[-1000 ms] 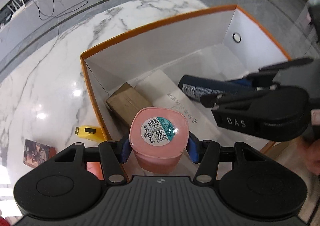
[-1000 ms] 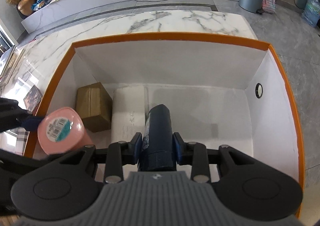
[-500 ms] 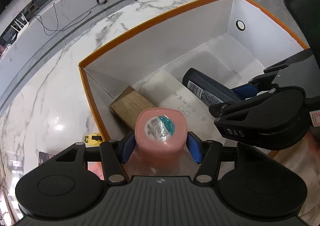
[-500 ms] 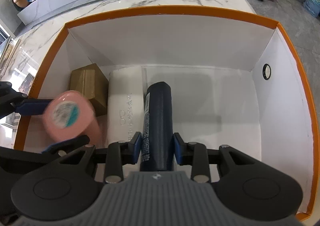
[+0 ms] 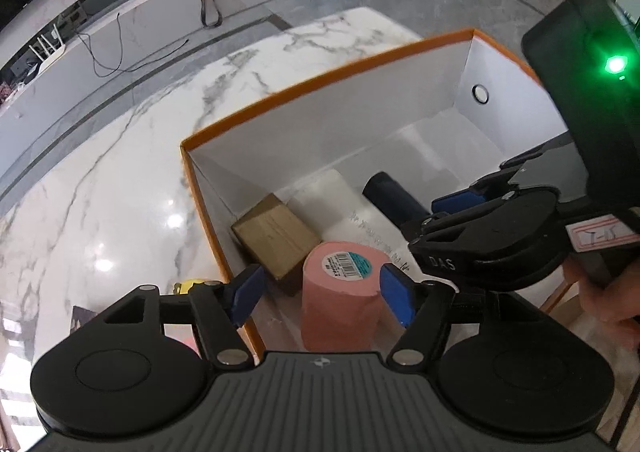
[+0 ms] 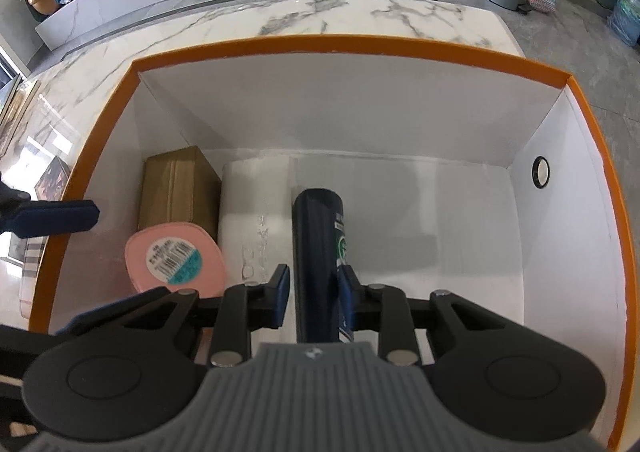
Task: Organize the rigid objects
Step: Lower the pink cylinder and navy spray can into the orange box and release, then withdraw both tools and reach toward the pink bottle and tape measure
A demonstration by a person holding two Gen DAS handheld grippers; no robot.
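Observation:
An orange-rimmed white box (image 5: 328,75) (image 6: 328,41) stands on the marble table. Inside lie a brown carton (image 5: 276,238) (image 6: 176,187), a white packet (image 5: 344,203) (image 6: 252,211), a pink container (image 5: 344,292) (image 6: 174,258) with a barcode label, and a dark blue bottle (image 5: 390,197) (image 6: 320,244). My left gripper (image 5: 320,294) is open, its fingers apart around the pink container, which stands in the box's near left corner. My right gripper (image 6: 314,292) (image 5: 472,219) is open, its fingers slightly apart from the bottle lying on the box floor.
A yellow tape measure (image 5: 188,286) and a dark card (image 5: 82,318) lie on the table left of the box. The box's right half (image 6: 460,232) holds nothing. A person's hand (image 5: 608,292) holds the right gripper.
Both grippers lowered their objects into the box and opened. The pink container now stands by the carton and the bottle lies beside the white packet.

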